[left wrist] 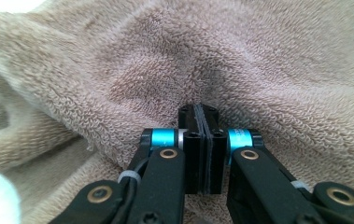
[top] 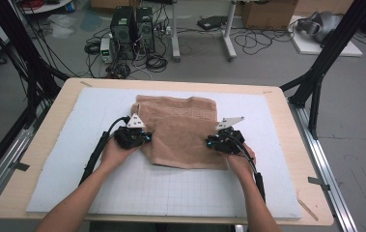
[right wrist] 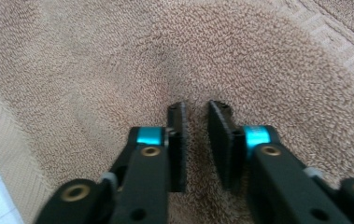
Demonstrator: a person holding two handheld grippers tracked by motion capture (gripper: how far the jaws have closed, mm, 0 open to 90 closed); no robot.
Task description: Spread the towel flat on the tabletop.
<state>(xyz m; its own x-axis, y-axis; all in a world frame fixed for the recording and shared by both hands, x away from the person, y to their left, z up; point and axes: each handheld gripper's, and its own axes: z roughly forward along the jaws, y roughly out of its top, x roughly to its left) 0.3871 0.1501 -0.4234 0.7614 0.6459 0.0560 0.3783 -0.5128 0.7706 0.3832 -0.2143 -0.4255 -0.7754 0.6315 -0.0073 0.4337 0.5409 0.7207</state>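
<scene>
Fingers [left wrist: 189, 135] of the left gripper [left wrist: 203, 112] are pinching shut on the towel [top: 180, 130], the right gripper [right wrist: 197, 109] standing slightly parted over terry; both should be biting evenly before lifting.

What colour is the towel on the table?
The towel is light brown, a beige tone; the left gripper view shows it best.

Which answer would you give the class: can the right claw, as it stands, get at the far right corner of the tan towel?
Probably yes. The right claw already sits on the towel's right edge, and the far right corner lies just beyond it on the white mat, with nothing between them.
</scene>
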